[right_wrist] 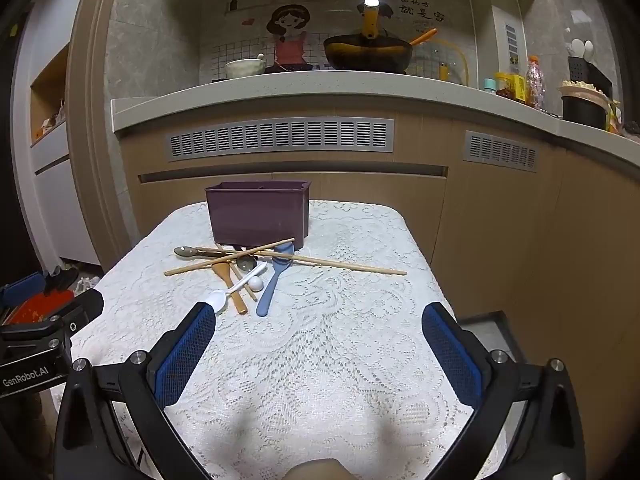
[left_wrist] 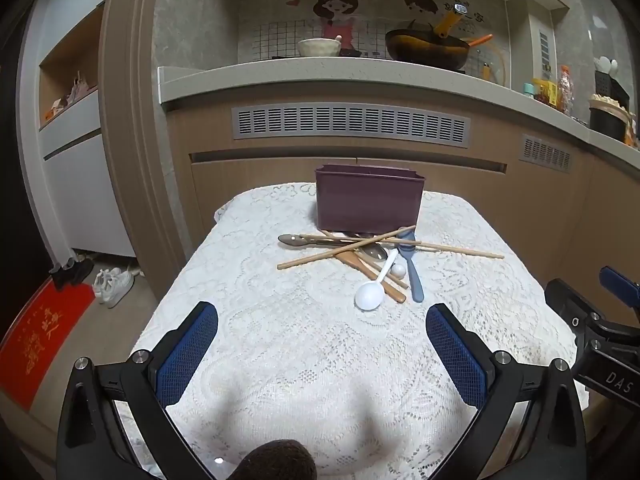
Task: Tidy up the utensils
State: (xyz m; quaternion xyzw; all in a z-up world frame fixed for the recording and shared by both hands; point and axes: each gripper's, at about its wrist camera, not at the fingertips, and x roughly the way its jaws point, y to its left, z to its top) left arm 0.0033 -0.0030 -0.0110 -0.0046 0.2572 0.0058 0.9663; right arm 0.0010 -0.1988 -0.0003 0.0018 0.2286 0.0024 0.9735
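Both grippers — left gripper (left_wrist: 322, 354) and right gripper (right_wrist: 319, 354) — hover spread wide and empty, short of the tangled utensils (left_wrist: 372, 258) lying before the purple bin (left_wrist: 369, 200) meant to receive them.

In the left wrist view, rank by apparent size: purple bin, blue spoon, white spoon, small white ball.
1. purple bin, by far the largest.
2. blue spoon.
3. white spoon; it looks a little shorter than the blue one, but it lies nearer the camera, so that gap is unsure.
4. small white ball.
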